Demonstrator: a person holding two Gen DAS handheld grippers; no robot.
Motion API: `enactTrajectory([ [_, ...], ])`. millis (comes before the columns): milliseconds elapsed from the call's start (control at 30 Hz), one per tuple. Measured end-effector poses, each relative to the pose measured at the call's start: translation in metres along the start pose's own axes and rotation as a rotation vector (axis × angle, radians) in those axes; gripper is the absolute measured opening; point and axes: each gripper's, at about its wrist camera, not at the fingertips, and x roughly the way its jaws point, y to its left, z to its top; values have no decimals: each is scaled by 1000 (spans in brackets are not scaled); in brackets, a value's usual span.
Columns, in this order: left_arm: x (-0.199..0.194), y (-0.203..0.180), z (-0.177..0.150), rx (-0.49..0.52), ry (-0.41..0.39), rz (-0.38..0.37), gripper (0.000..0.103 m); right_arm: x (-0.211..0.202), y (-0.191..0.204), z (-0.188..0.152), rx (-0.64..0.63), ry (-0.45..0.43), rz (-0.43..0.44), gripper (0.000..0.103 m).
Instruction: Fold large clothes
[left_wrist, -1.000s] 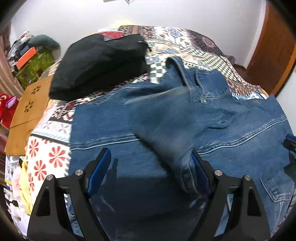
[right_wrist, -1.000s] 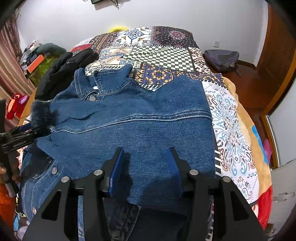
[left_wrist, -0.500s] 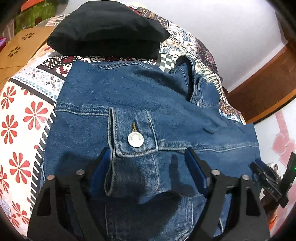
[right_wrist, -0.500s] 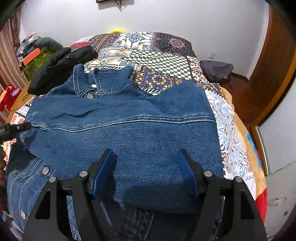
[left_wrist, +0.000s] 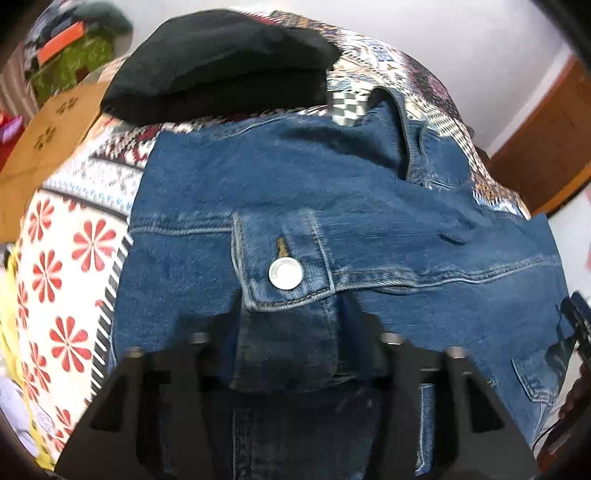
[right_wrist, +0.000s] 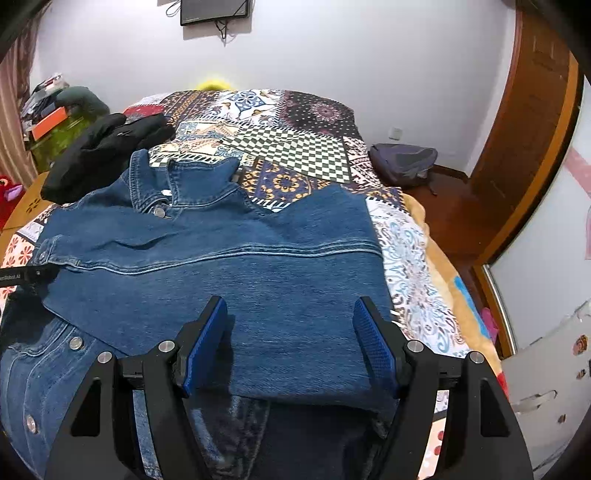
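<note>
- While the jacket (right_wrist: 258, 266) lies on the bed (right_wrist: 295, 155), the left gripper (left_wrist: 295, 332) has been closing its fingers around a cuff (left_wrist: 284, 273).
- Right gripper (right_wrist: 291, 347) hovers above denim, fingers wide.

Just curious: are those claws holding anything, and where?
Left gripper has just been closing around the buttoned sleeve cuff of the blue denim jacket; firm grip unclear. Right gripper, just opened, holds nothing.

The left gripper (left_wrist: 295, 332) tilts steeply down, its jaws just closing around a denim cuff. The right gripper (right_wrist: 291, 343) hovers with jaws apart, gripping nothing.
</note>
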Motion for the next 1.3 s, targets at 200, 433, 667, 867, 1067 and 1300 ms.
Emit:
enactTrajectory([
  [200, -25, -22, 15, 57, -81, 11, 28, -11, -11, 6, 10, -32, -25, 68],
  [433, -116, -49, 50, 164, -382, 53, 27, -22, -24, 17, 43, -68, -34, 68],
  [667, -137, -27, 57, 148, -450, 114, 27, -15, -16, 20, 65, -32, 26, 68],
  [867, -73, 19, 36, 74, -266, 174, 27, 6, -8, 15, 74, 63, 84, 68],
  [1067, -13, 36, 7, 94, -117, 230, 34, 25, -7, 7, 69, 160, 85, 68],
  [1300, 1, 40, -4, 180, -71, 271, 56, 31, -24, 5, 156, 192, 164, 68],
])
